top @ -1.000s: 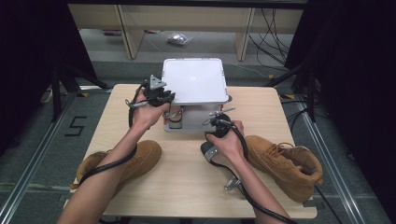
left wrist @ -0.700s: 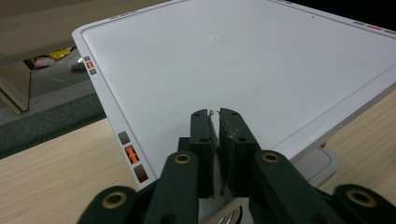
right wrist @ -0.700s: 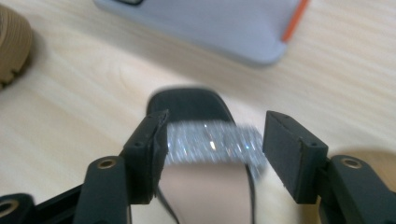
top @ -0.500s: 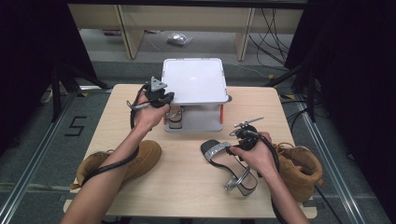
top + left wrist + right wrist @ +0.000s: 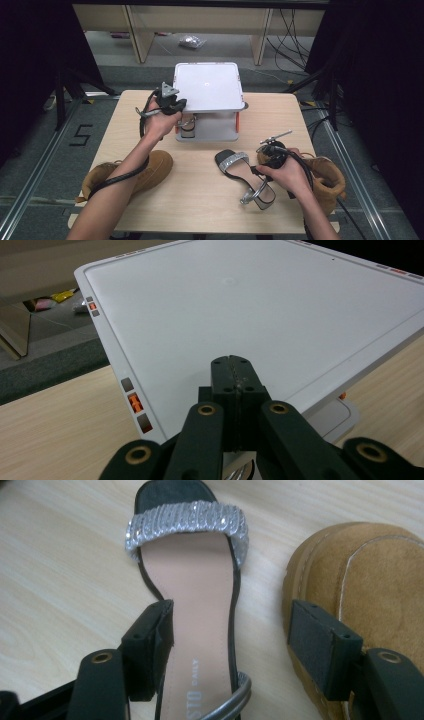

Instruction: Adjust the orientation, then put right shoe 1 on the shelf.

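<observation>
Right gripper (image 5: 261, 156) has slid right, jaws just widening over the glittery-strapped sandal (image 5: 240, 172); left gripper (image 5: 179, 107) shut, empty.

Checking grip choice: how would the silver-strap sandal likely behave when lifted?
The sandal is probably light, being thin-soled. Its narrow ankle strap looks floppy and may dangle. With a block heel, it could tip if gripped mid-sole.

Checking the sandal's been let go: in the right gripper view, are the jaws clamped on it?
No, the right gripper stands open, its pads clear of the sandal lying on the table.
</observation>
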`<state>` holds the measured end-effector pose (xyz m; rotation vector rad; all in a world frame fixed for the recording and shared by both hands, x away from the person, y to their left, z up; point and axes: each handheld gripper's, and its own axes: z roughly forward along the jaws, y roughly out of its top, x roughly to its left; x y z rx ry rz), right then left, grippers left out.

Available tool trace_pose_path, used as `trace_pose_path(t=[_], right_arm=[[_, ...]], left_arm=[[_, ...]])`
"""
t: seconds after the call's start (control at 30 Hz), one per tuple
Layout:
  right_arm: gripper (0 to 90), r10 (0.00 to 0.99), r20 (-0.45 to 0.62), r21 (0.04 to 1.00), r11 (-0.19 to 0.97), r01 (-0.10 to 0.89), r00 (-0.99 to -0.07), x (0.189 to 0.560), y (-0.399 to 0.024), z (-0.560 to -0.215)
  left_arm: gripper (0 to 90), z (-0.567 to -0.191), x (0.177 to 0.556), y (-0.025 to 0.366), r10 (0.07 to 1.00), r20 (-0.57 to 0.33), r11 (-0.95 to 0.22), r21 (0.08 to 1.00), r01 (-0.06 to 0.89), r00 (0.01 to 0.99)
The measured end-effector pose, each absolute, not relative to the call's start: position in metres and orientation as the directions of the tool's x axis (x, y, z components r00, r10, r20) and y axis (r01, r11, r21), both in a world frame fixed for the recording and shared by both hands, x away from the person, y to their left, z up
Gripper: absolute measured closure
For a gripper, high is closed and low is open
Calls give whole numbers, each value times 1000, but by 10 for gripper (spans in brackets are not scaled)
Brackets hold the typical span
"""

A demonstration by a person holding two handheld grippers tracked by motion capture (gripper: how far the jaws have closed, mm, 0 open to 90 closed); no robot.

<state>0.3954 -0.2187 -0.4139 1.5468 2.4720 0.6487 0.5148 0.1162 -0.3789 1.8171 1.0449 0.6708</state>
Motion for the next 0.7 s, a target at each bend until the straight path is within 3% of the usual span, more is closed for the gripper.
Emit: trace_pose_path(t=[0.7], right_arm=[[330, 879, 98, 335, 413, 847, -467, 390, -219, -416]], left_arm=[[896, -377, 517, 118, 862, 8, -238, 889, 391, 507]])
